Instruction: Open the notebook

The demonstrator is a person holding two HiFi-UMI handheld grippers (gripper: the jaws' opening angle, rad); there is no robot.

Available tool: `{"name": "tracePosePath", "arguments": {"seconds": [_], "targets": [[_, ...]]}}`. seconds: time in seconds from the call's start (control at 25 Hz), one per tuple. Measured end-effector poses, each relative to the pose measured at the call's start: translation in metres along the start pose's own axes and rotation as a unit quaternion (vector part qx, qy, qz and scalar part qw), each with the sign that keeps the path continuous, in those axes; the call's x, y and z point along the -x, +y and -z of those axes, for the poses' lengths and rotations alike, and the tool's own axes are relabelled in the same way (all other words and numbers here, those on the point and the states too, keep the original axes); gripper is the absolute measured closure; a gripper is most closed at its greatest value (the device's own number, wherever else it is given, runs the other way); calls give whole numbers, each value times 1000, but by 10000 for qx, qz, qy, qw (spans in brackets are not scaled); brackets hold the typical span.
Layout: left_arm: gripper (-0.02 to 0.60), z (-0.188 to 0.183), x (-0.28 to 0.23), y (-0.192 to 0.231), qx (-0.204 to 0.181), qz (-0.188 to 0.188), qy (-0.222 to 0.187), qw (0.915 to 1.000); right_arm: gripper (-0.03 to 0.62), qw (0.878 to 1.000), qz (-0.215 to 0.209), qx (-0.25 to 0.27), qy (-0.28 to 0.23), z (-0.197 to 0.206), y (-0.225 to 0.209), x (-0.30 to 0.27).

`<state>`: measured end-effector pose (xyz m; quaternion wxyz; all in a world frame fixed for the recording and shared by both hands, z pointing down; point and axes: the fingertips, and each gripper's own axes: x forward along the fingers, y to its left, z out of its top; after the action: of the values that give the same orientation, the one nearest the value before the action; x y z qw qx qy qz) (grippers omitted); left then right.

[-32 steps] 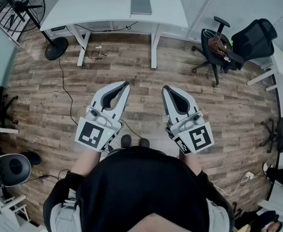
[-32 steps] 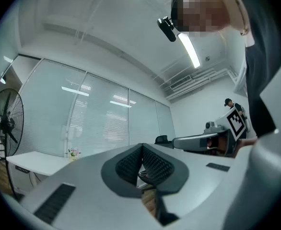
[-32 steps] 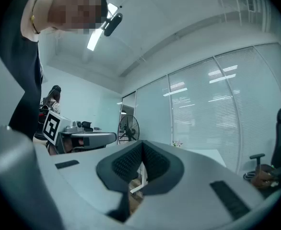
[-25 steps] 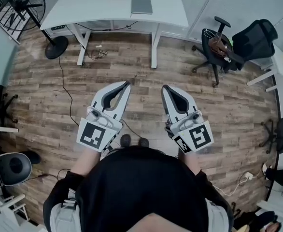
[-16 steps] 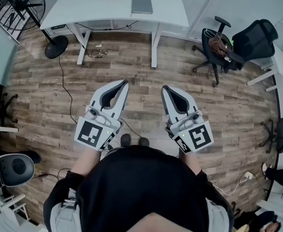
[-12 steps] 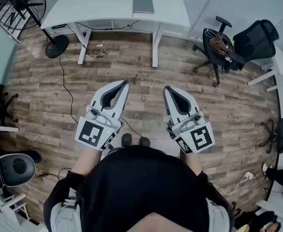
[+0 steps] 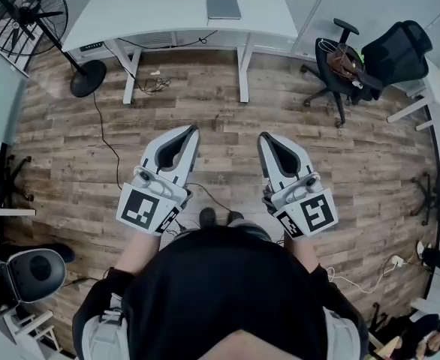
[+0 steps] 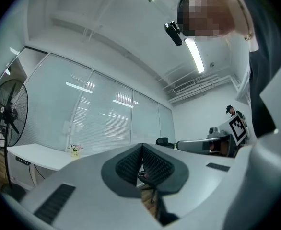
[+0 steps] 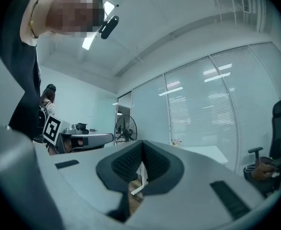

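A closed grey notebook [image 7: 224,6] lies flat on the far white desk [image 7: 152,13], right of its middle. Both grippers are held out over the wooden floor, far short of the desk. My left gripper [image 7: 192,128] is shut, its tips touching, with nothing in it; its own view shows the ribbed pads [image 8: 131,164] meeting at the left gripper [image 8: 142,147]. My right gripper [image 7: 262,136] is shut and empty too, its jaws closed at the right gripper [image 9: 141,144]. The notebook does not show in either gripper view.
A standing fan [image 7: 25,13] is left of the desk, its cable trailing over the floor. Two black office chairs [image 7: 370,55] stand at the right. Another white table edge [image 7: 430,88] is at far right. A stool [image 7: 28,272] sits at lower left.
The whole view has slid slightly as the person steps toward the desk. Both grippers stay shut, side by side, in the same pose.
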<state>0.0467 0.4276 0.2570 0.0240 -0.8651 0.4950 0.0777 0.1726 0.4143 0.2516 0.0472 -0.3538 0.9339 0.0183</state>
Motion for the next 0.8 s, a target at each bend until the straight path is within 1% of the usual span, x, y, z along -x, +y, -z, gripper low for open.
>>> {"name": "tracePosePath", "arguments": {"seconds": [0.2,0.32,0.56,0.68,0.8], "targets": [[572,11,10,9,115,109,89,9998,589,9998,222,-8,-18,2,8,-2],[572,14,14,12,179,142,126,9997,589,9996,282,-9,6,1,12,-2],[572,15,8,19,182,141,95,9997,589,9997,246,-2,79,7,9,-9],[572,16,0,25,260,127,78,9996,589,9998,210,-31,45,9,3,-15],[572,17,-9,31,232,107,116,9996,589,9998,187,-62,16,9,-7,-24]]}}
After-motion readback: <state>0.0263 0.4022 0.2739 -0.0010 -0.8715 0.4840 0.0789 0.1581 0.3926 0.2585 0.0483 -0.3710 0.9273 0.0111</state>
